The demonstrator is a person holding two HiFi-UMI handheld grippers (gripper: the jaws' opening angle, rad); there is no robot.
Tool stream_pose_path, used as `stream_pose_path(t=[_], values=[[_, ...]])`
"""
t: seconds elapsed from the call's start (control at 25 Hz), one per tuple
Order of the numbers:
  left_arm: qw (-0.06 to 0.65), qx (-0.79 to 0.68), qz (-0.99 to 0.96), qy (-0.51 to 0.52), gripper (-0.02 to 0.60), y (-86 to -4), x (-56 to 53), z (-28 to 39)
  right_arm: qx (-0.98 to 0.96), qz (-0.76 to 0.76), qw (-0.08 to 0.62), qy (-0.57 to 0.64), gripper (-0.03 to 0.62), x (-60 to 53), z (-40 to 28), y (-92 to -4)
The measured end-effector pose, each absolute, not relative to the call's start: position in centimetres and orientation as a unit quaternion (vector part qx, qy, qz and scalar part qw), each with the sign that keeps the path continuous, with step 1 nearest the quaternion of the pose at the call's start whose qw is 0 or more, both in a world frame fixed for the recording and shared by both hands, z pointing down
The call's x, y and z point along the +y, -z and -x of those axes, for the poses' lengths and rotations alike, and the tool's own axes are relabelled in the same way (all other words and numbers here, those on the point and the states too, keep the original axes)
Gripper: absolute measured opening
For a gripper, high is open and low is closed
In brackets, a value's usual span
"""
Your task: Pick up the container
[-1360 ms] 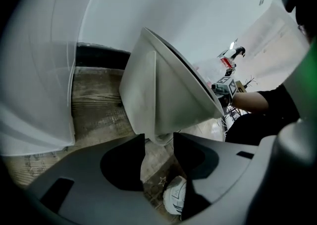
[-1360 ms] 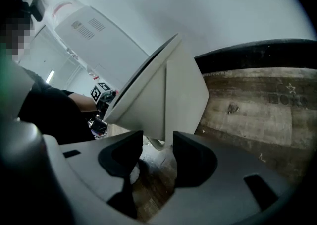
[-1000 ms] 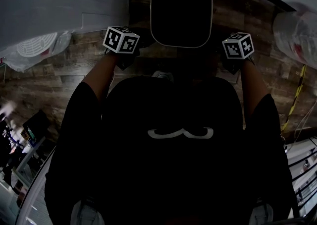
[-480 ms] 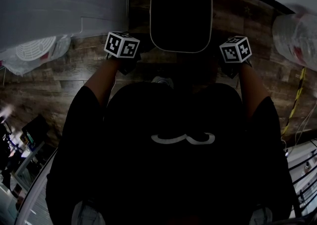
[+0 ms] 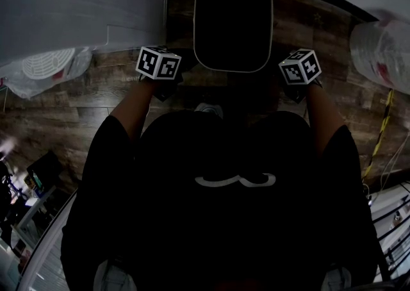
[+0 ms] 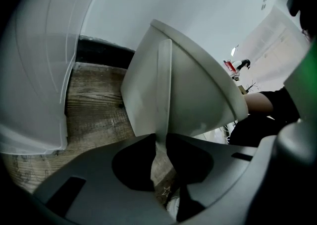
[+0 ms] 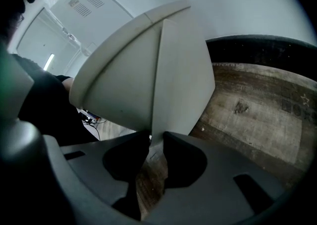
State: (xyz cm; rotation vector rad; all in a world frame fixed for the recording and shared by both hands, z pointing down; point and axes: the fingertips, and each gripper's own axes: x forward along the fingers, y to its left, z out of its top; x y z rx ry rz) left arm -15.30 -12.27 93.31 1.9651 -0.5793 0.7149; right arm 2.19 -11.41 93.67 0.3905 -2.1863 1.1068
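The container (image 5: 234, 20) is a white bin with a dark inside, standing on the wood floor in front of the person in the head view. The left marker cube (image 5: 158, 63) sits at its near left corner and the right marker cube (image 5: 300, 66) at its near right. In the left gripper view, a thin upright rib on the container's white wall (image 6: 183, 90) runs down between the jaws of the left gripper (image 6: 158, 152), which are closing on it. The right gripper (image 7: 156, 149) is closing on a matching rib of the container's wall (image 7: 143, 80).
A large white appliance (image 5: 77, 1) stands at the upper left with a plastic bag (image 5: 45, 65) below it. Another bag (image 5: 381, 46) lies at the right, above a yellow cable (image 5: 383, 129). The person's black-clothed body fills the lower head view.
Both marker cubes have drawn in toward the container's near corners, the right one shifting left. The container itself has barely moved.
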Motion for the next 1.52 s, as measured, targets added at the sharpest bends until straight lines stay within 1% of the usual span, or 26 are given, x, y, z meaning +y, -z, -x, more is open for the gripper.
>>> stream_pose_path(t=[0.32, 0.44, 0.6, 0.72, 1.16, 1.28, 1.52], values=[[0.485, -0.22, -0.805, -0.26, 0.08, -91.4, -11.0, 15.4, -0.84, -0.087, 0.325, -0.426, 0.107, -9.9, -1.9, -91.6], [0.492, -0.218, -0.804, -0.254, 0.084, -90.4, -10.4, 15.5, -0.84, -0.065, 0.315, -0.438, 0.109, -9.2, -1.8, -90.5], [0.523, -0.221, -0.792, -0.224, 0.086, -89.0, -9.9, 15.8, -0.841, -0.048, 0.3, -0.447, 0.12, -8.7, -1.6, -89.1], [0.534, -0.216, -0.789, -0.215, 0.087, -88.0, -9.6, 15.7, -0.843, -0.036, 0.293, -0.449, 0.13, -8.4, -1.6, -88.0], [0.591, -0.181, -0.767, -0.17, 0.091, -84.7, -9.1, 15.0, -0.848, -0.042, 0.221, -0.479, 0.157, -8.3, -2.3, -84.6], [0.607, -0.173, -0.758, -0.162, 0.095, -83.7, -9.1, 14.9, -0.868, -0.062, 0.228, -0.437, 0.181, -8.7, -2.8, -83.4], [0.616, -0.168, -0.749, -0.175, 0.098, -82.6, -9.2, 14.8, -0.918, -0.077, 0.315, -0.23, 0.227, -9.1, -3.5, -80.2]])
